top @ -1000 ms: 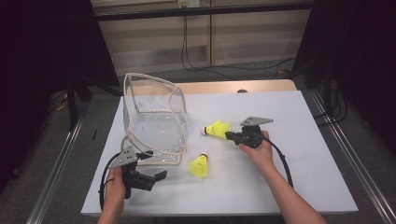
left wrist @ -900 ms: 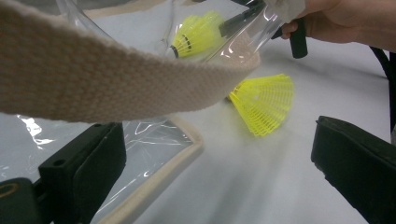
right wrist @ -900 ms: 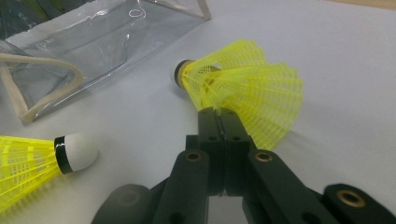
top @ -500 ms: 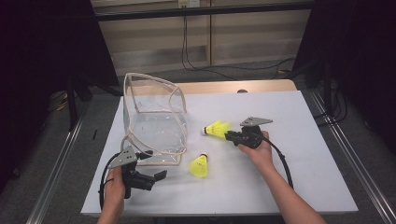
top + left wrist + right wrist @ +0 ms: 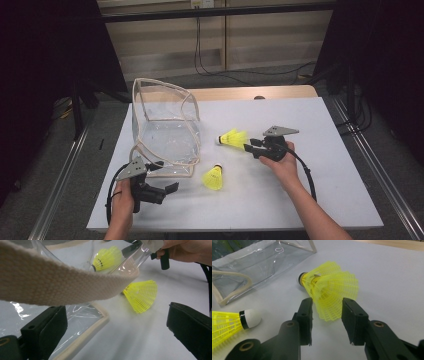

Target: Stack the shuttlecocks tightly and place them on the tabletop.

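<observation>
The right hand-held gripper (image 5: 255, 145) is seen on the right side of the counter (image 5: 320, 200), pointed to the left. Its jaws have just been opening, and they are now parted, with the wide skirt end of a yellow shuttlecock (image 5: 329, 293) set between them but not squeezed. This shuttlecock is laid on its side, with its long axis in line with the jaws: the skirt is at the jaws and the white cork tip is turned left, toward the clear bag (image 5: 165, 132).

A second shuttlecock (image 5: 214, 177) is found nearer, just beside the bag's front corner, about midway between the two hands.

The left hand-held gripper (image 5: 167, 189) is held at the near left, its jaws spread wide with nothing in them, under the bag's cloth strap (image 5: 50, 285)
</observation>
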`<state>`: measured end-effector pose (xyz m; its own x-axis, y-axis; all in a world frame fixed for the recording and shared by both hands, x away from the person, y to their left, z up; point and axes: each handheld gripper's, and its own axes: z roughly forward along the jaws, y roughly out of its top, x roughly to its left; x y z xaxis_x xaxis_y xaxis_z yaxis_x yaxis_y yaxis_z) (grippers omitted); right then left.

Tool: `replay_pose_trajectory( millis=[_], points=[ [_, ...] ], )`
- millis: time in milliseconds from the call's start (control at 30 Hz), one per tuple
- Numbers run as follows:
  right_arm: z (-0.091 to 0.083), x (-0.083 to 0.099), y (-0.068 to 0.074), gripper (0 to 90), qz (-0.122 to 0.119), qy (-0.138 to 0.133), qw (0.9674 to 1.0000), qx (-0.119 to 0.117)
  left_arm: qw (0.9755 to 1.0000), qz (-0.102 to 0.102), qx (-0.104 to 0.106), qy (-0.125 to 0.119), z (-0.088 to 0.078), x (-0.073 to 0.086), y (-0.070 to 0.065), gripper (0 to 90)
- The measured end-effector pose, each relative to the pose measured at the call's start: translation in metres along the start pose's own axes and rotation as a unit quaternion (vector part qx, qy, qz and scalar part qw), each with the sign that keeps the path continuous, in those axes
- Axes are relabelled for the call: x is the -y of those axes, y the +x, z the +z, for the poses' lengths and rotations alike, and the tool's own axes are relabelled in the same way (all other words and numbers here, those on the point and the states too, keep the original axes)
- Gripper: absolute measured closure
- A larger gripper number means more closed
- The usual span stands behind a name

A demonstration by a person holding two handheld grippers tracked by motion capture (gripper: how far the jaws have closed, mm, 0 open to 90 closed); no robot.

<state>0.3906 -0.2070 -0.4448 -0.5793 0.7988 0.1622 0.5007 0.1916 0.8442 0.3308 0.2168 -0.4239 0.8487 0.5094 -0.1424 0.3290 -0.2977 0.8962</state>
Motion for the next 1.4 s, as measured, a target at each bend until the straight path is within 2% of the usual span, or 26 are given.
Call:
replay_pose_trajectory(
  millis=[67,200,267,300,433,633,800,1133,1400],
  points=[
    [-0.004,0.000,0.002,58.1,-0.007,-0.002,1.0000,0.000,1.0000,-0.001,0.000,0.000,0.000,0.000,0.000,3.4],
    [-0.010,0.001,0.004,55.3,-0.003,-0.014,0.9999,-0.004,1.0000,0.000,-0.001,0.000,0.000,0.000,0.000,3.4],
    [-0.013,0.003,0.004,54.3,0.002,-0.013,0.9999,-0.005,1.0000,0.002,0.000,0.001,0.000,0.000,0.000,3.4],
    [-0.014,0.004,0.005,54.1,-0.003,-0.012,0.9999,-0.005,1.0000,0.001,0.000,0.000,0.000,0.000,0.000,3.3],
    [-0.018,0.007,0.006,47.3,0.001,-0.011,0.9999,-0.004,1.0000,0.001,-0.001,0.000,0.000,0.000,-0.001,3.3],
    [-0.025,0.012,0.011,42.6,-0.014,-0.020,0.9997,0.001,1.0000,0.000,0.000,0.000,0.001,0.000,-0.001,3.3],
    [-0.029,0.011,0.014,38.2,-0.011,-0.025,0.9996,-0.007,1.0000,0.001,-0.001,-0.001,0.001,-0.001,-0.001,3.3],
    [-0.035,0.013,0.020,25.8,-0.013,-0.016,0.9997,-0.014,1.0000,0.002,0.002,-0.003,0.001,-0.002,-0.002,3.3],
    [-0.039,0.012,0.024,18.4,-0.008,-0.021,0.9997,-0.013,1.0000,0.005,0.002,0.000,0.001,-0.002,-0.002,3.2]
  ],
)
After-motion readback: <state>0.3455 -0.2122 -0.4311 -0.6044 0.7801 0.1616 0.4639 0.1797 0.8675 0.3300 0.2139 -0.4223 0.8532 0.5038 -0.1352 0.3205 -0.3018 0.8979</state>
